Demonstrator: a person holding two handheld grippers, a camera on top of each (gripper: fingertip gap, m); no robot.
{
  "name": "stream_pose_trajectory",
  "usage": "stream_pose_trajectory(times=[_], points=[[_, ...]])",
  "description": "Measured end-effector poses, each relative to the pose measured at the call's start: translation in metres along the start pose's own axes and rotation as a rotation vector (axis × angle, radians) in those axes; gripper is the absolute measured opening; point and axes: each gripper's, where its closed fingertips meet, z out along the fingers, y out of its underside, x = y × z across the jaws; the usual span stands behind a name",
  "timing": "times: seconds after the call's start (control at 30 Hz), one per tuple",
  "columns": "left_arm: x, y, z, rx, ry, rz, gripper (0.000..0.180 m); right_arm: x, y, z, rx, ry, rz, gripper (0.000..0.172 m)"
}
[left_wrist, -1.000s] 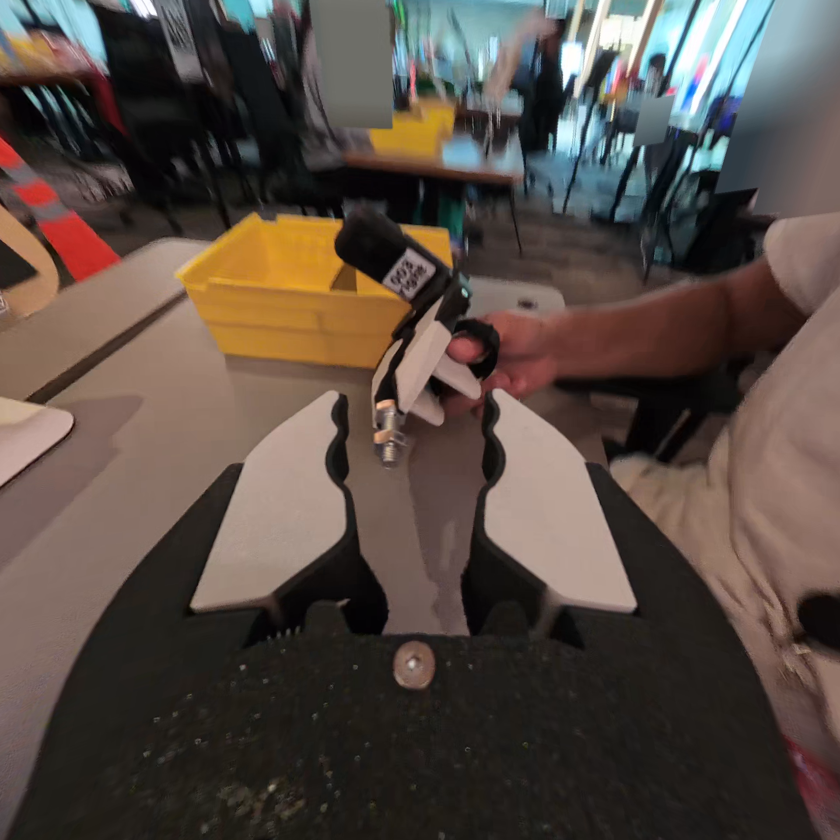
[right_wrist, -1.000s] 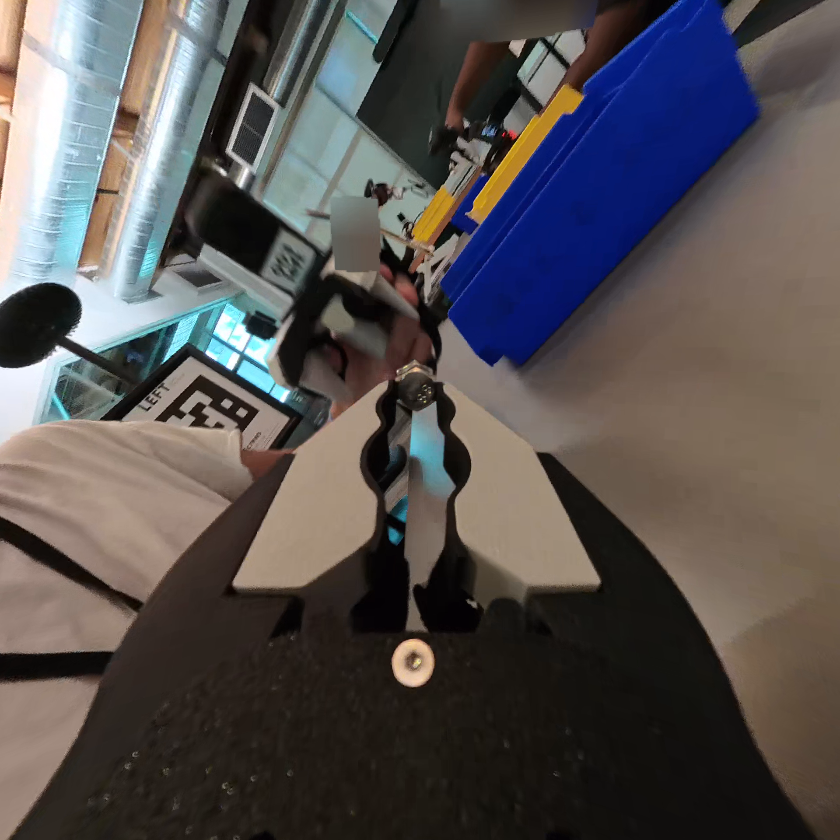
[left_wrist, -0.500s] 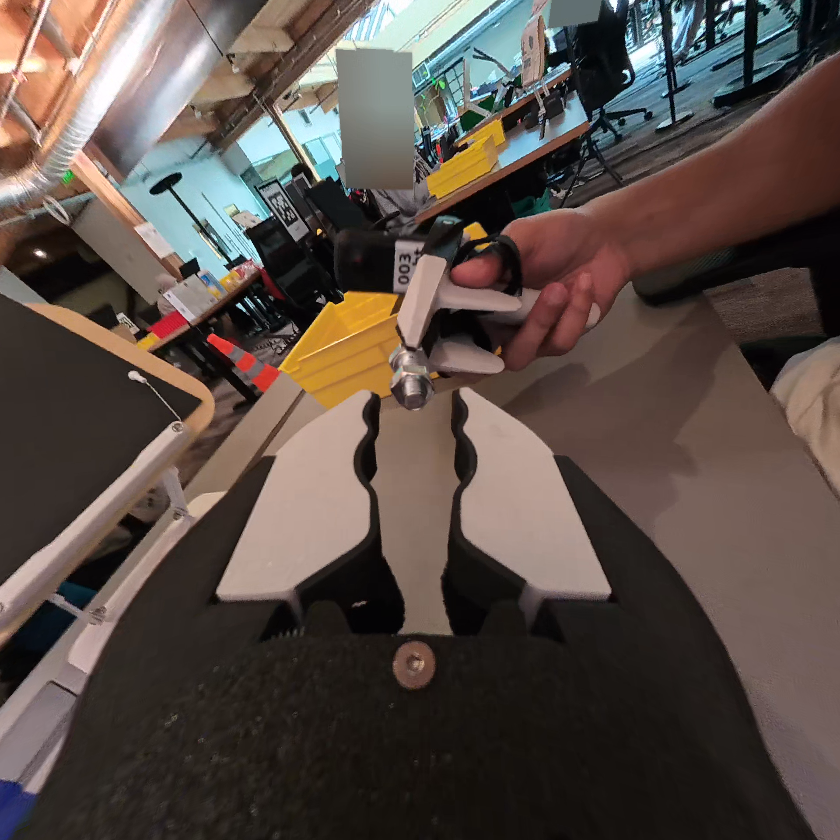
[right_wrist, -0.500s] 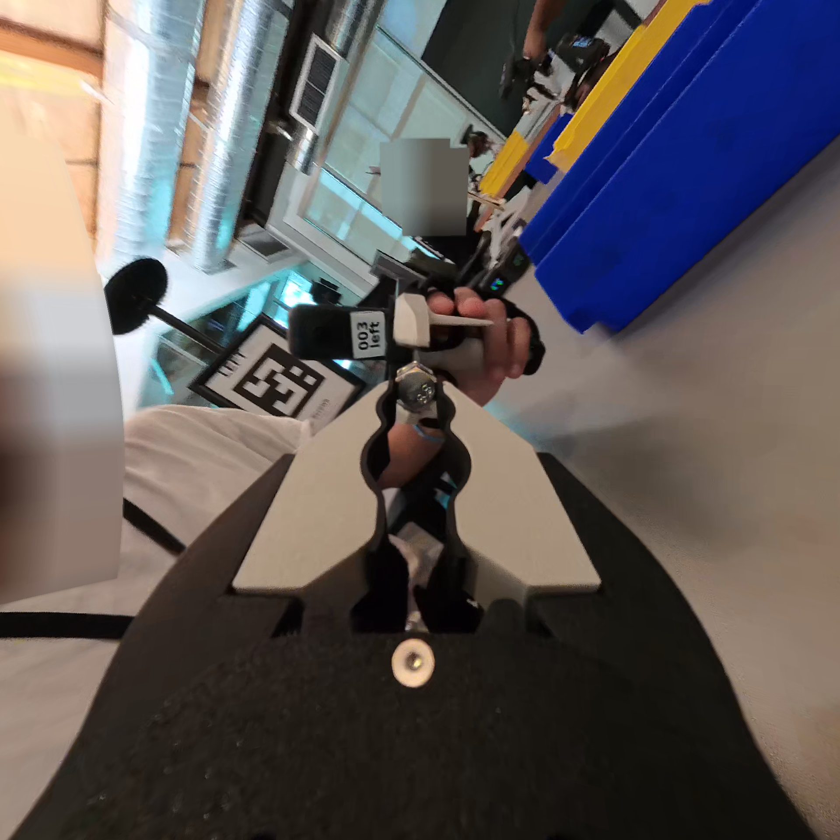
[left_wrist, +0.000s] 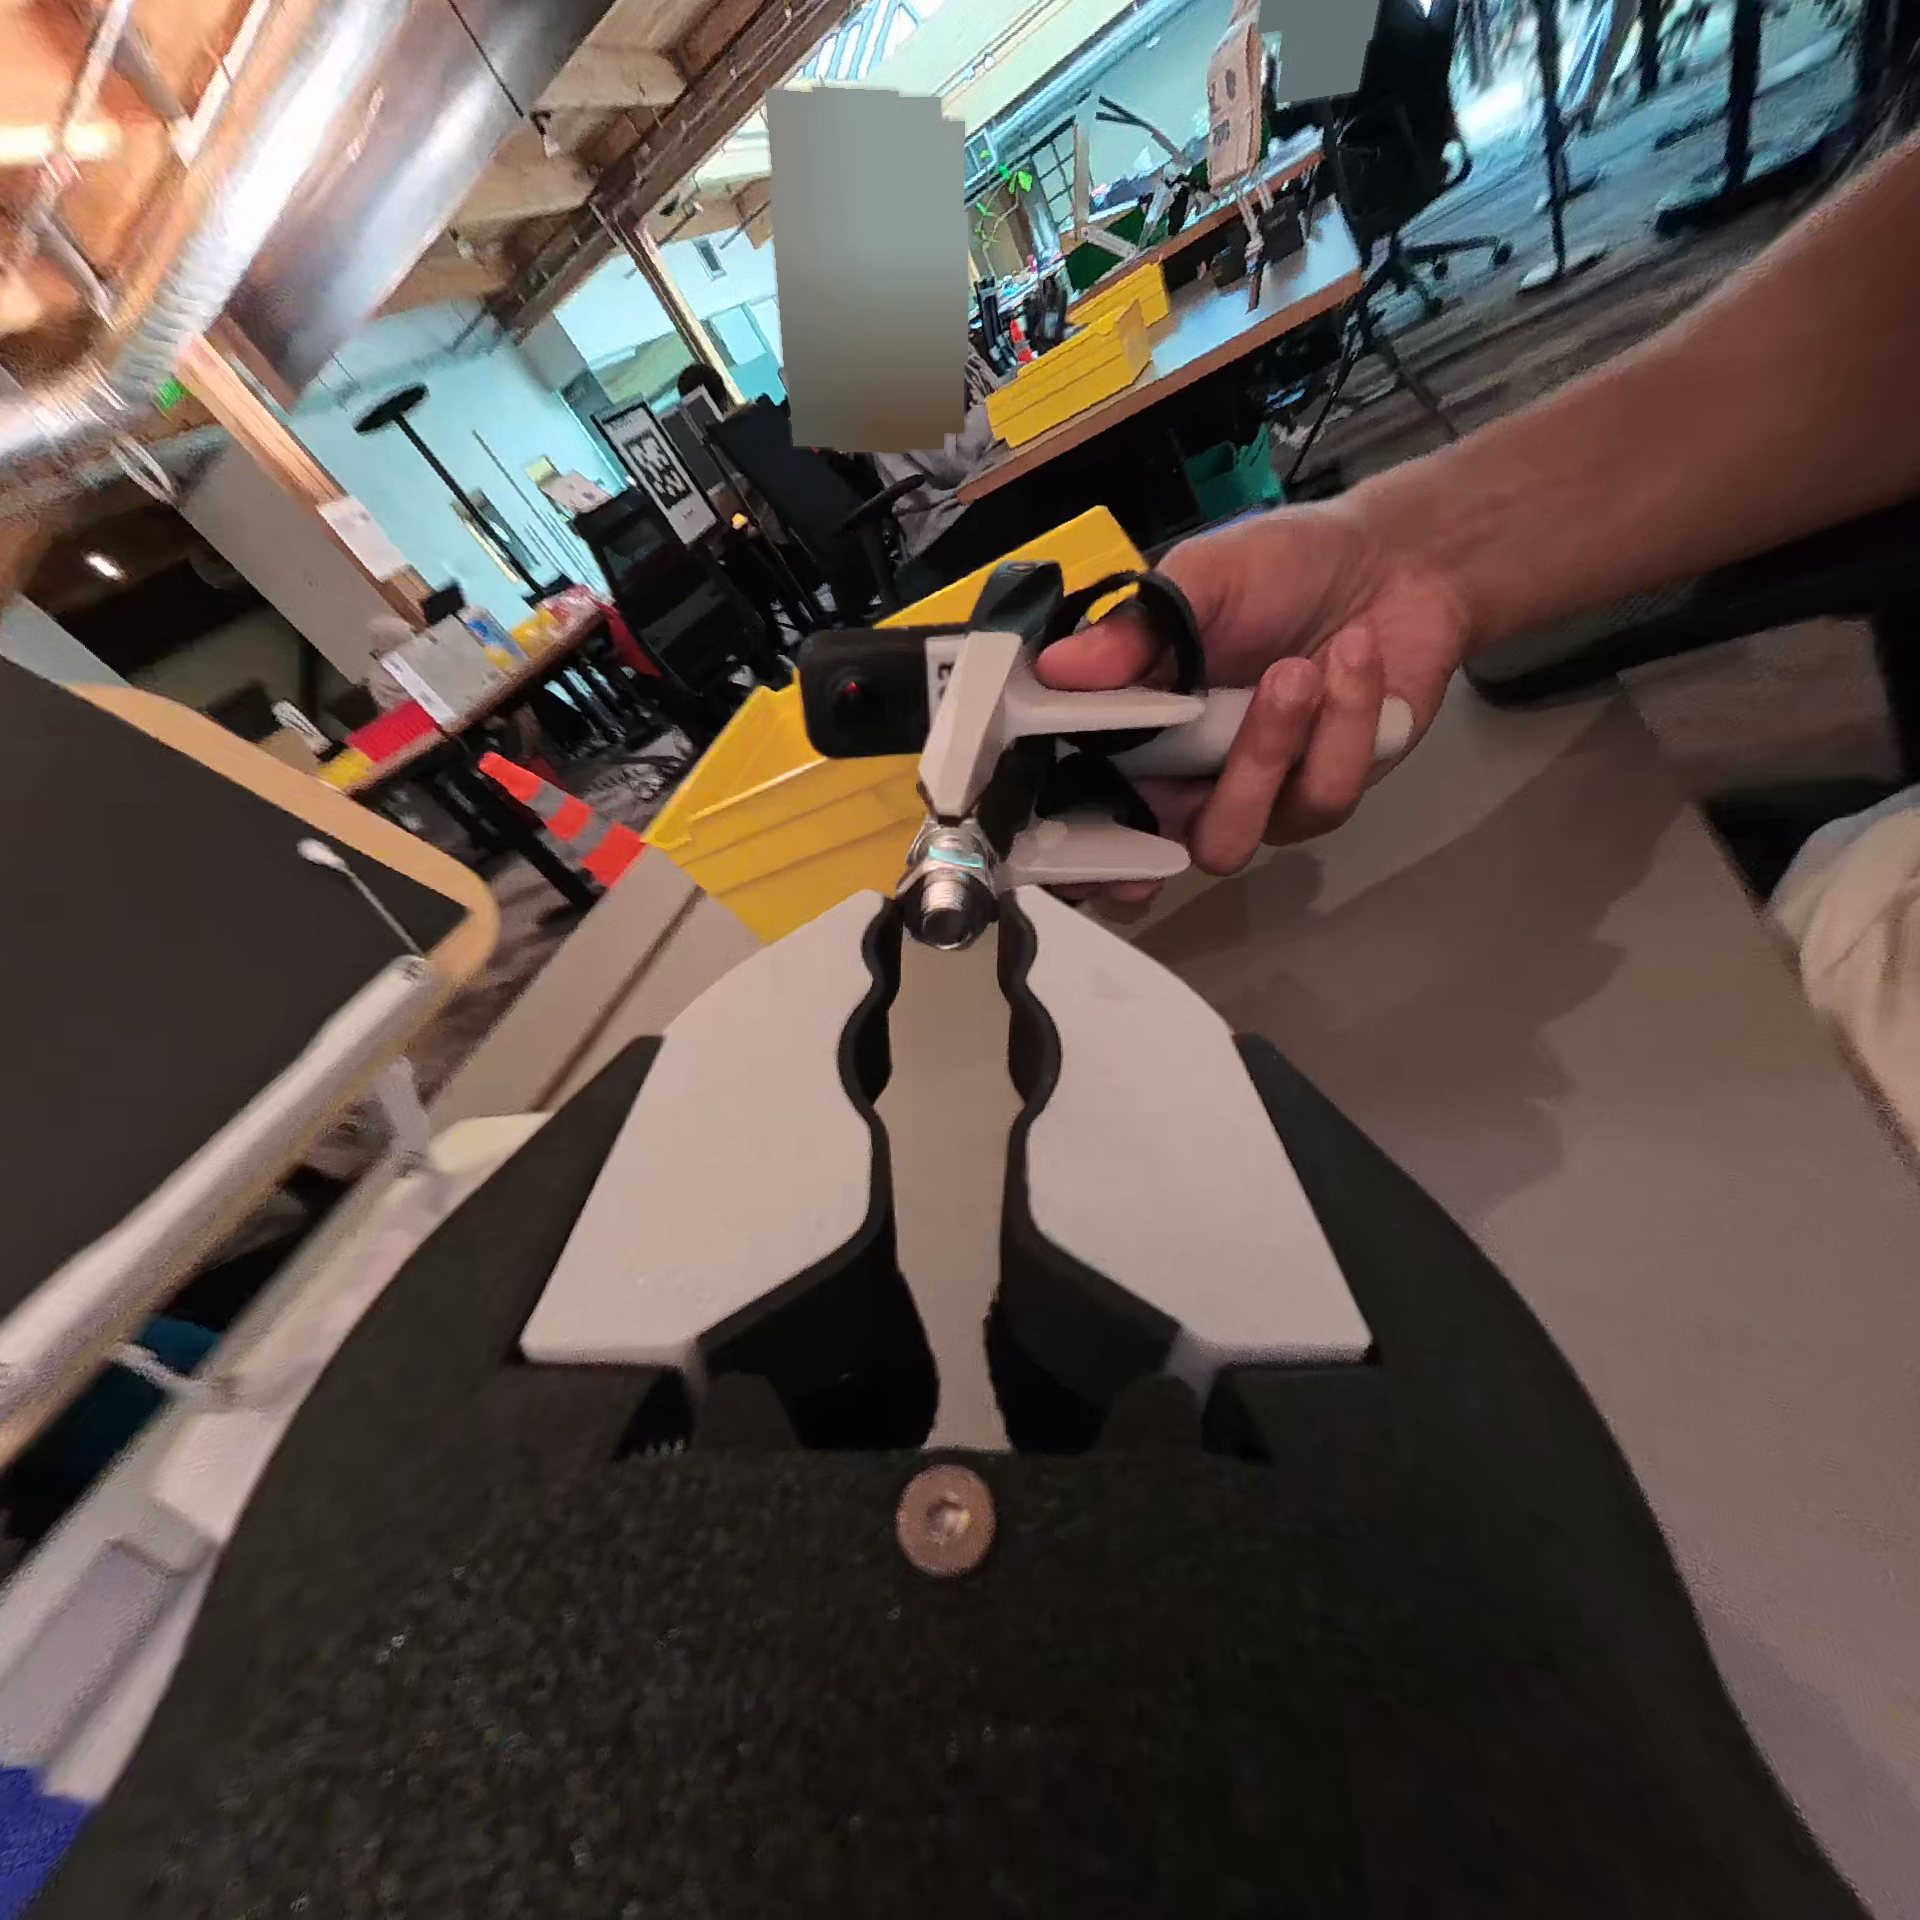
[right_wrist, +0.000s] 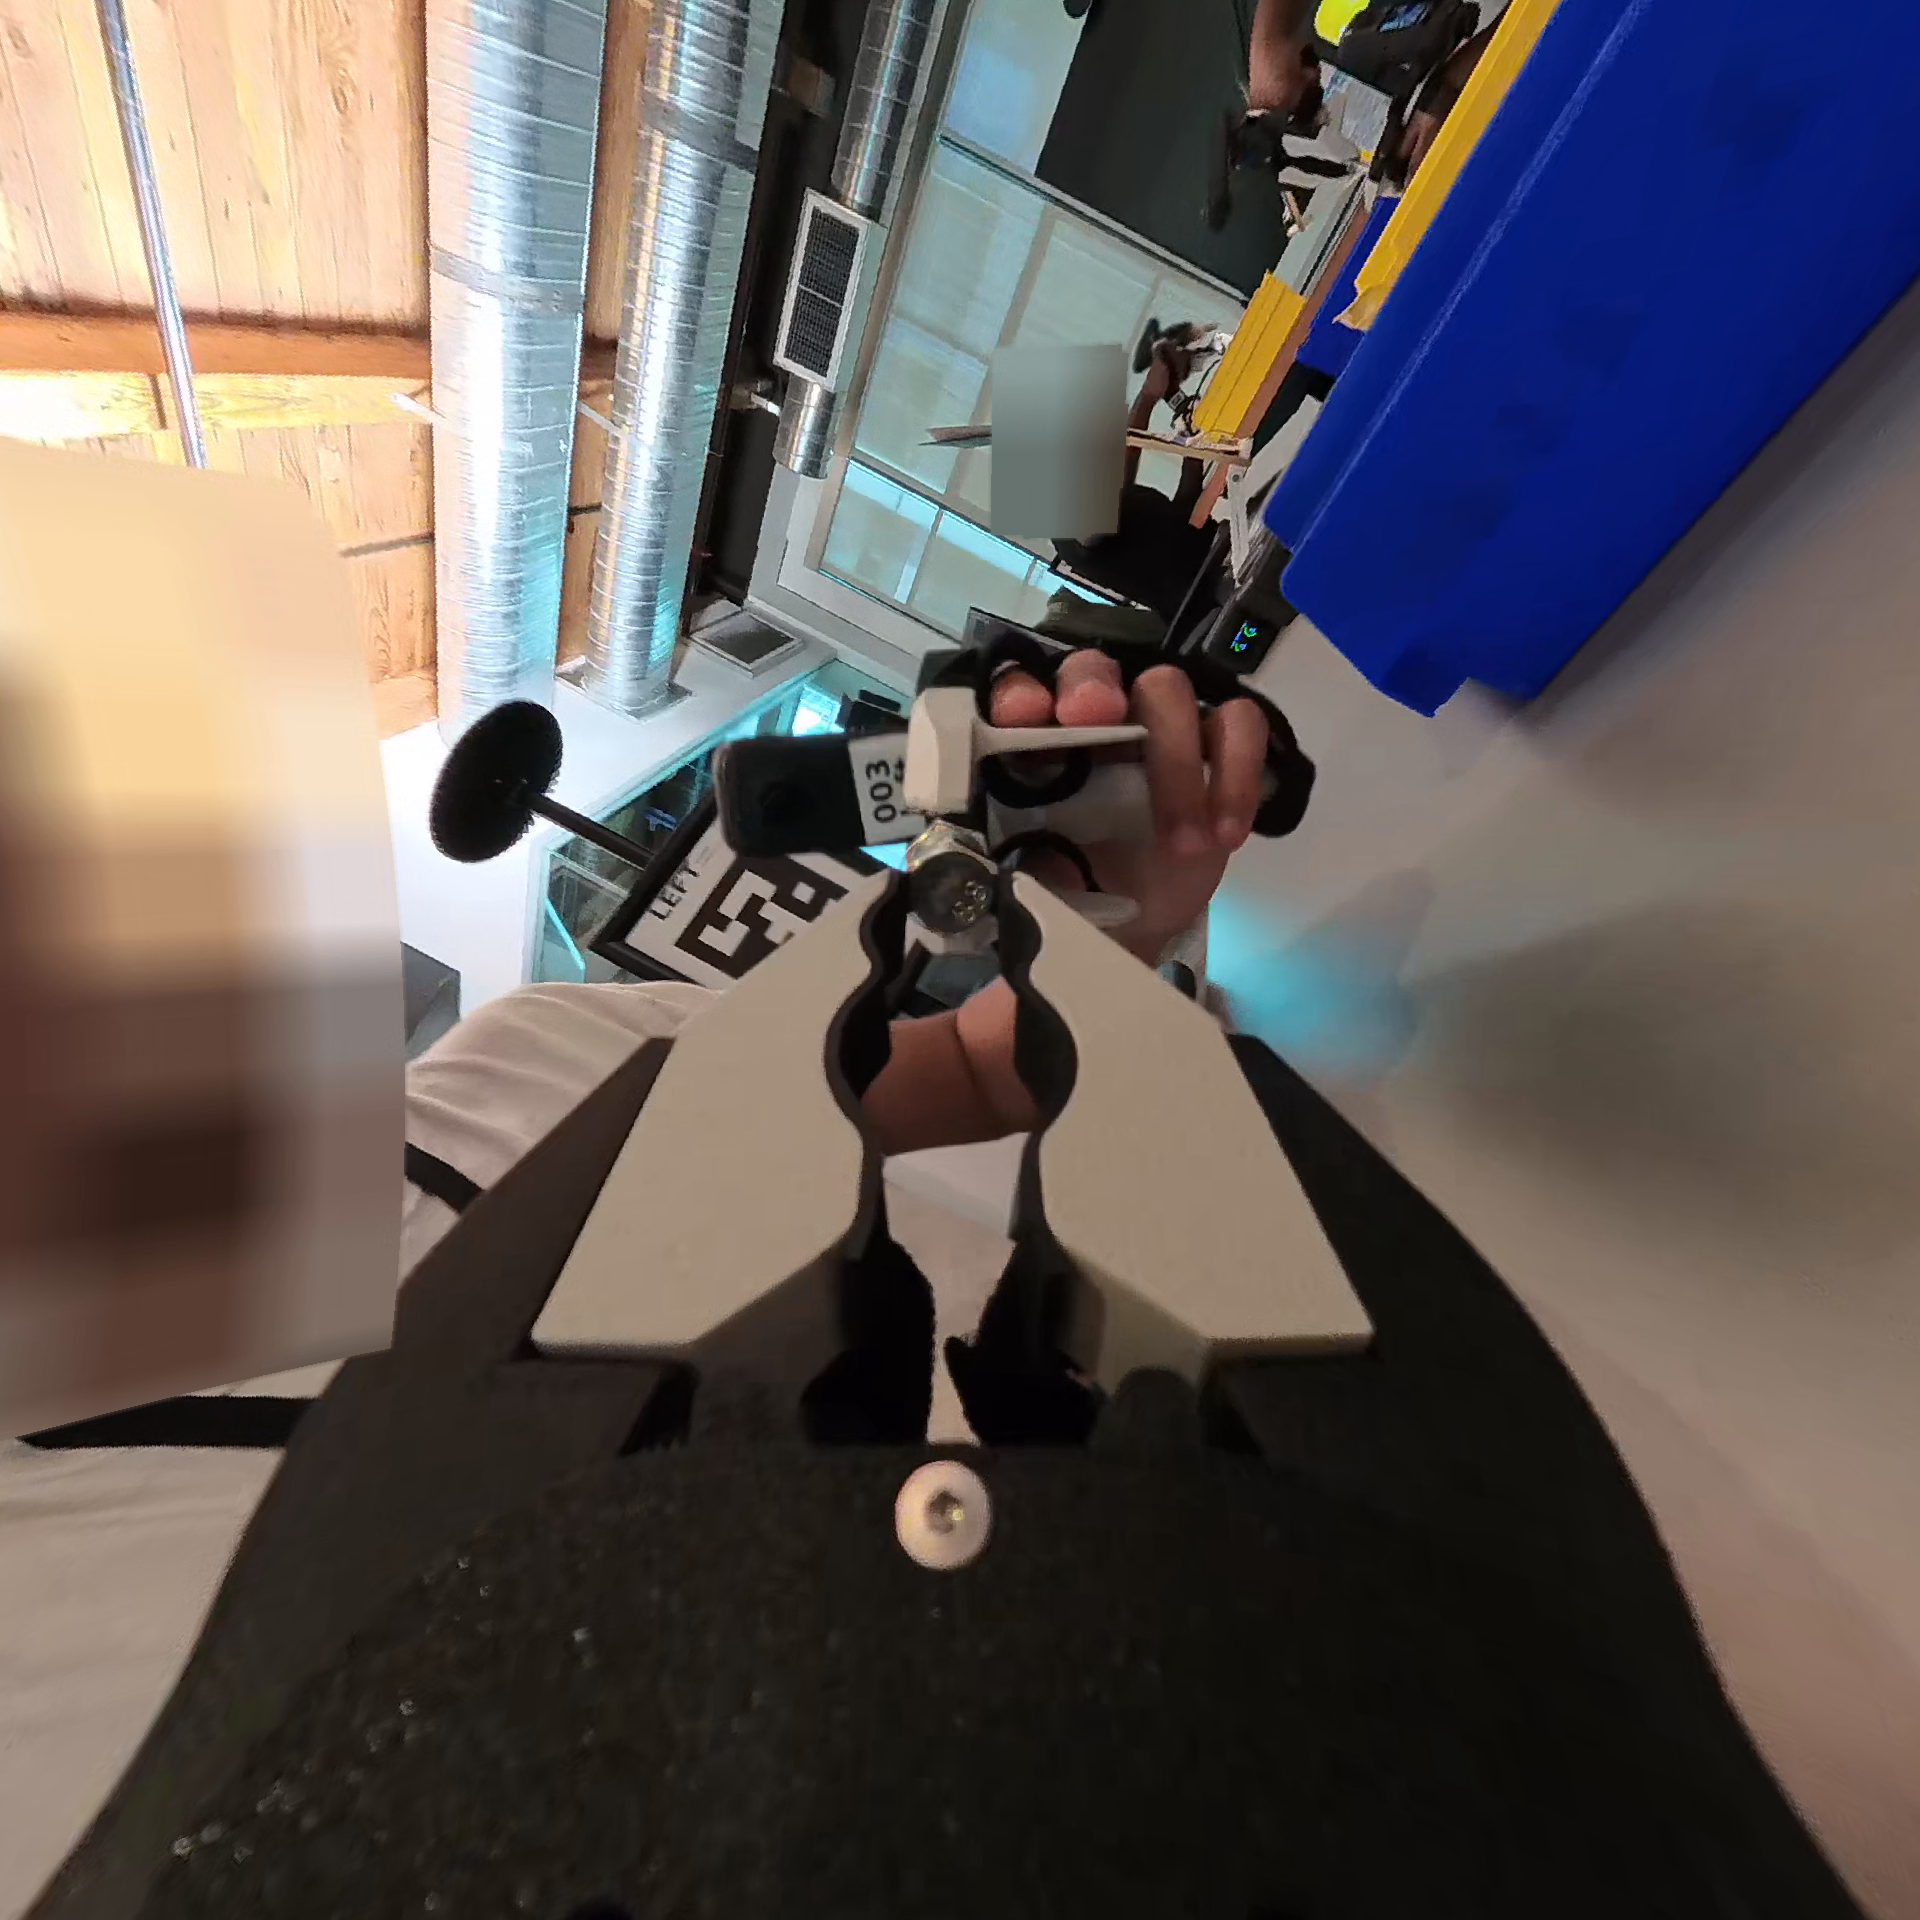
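- Left wrist view: the left gripper (left_wrist: 948, 923) is closed across the nut (left_wrist: 951, 854) on one bolt (left_wrist: 943, 920), whose threaded end faces the camera above the table (left_wrist: 1455, 1091). One yellow bin (left_wrist: 790, 821) sits just behind it.
- The right gripper (left_wrist: 971, 831) clamps the same bolt from the far side.
- Right wrist view: its tips pinch the hex head; blue bins (right_wrist: 1558, 364), at least two, stand far right.
- Judgement: keep both grips in line with the bolt and squeeze firmly.

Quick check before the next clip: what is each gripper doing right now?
Left gripper: closed on the threaded end of the bolt, at the nut.
Right gripper: closed on the bolt's hex head.
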Motion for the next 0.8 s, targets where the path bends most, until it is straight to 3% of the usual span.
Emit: stream_pose_trajectory(times=[0.07, 0.23, 0.4, 0.47, 0.57, 0.7, 0.8], points=[[-0.001, -0.003, 0.000, 0.014, 0.034, -0.157, 0.017, -0.003, 0.001, 0.001, -0.014, 0.019, -0.078, 0.017], [-0.005, -0.011, 0.000, 0.072, 0.180, -0.735, 0.017, -0.010, -0.001, 0.002, -0.033, 0.130, -0.415, 0.017], [-0.012, -0.016, 0.001, 0.183, 0.329, -1.250, 0.016, -0.006, 0.001, 0.002, -0.074, 0.353, -0.980, 0.017], [-0.014, -0.015, 0.001, 0.205, 0.345, -1.374, 0.016, -0.004, 0.000, 0.001, -0.085, 0.425, -1.138, 0.017], [-0.013, -0.016, 0.001, 0.217, 0.340, -1.341, 0.017, -0.007, -0.001, 0.001, -0.074, 0.414, -1.120, 0.017], [-0.023, -0.018, -0.006, 0.232, 0.225, -0.929, 0.026, -0.007, -0.004, -0.002, -0.059, 0.405, -1.025, 0.017], [-0.024, -0.014, -0.014, 0.147, 0.196, -0.666, 0.026, -0.007, -0.004, -0.003, -0.074, 0.367, -0.867, 0.017]])
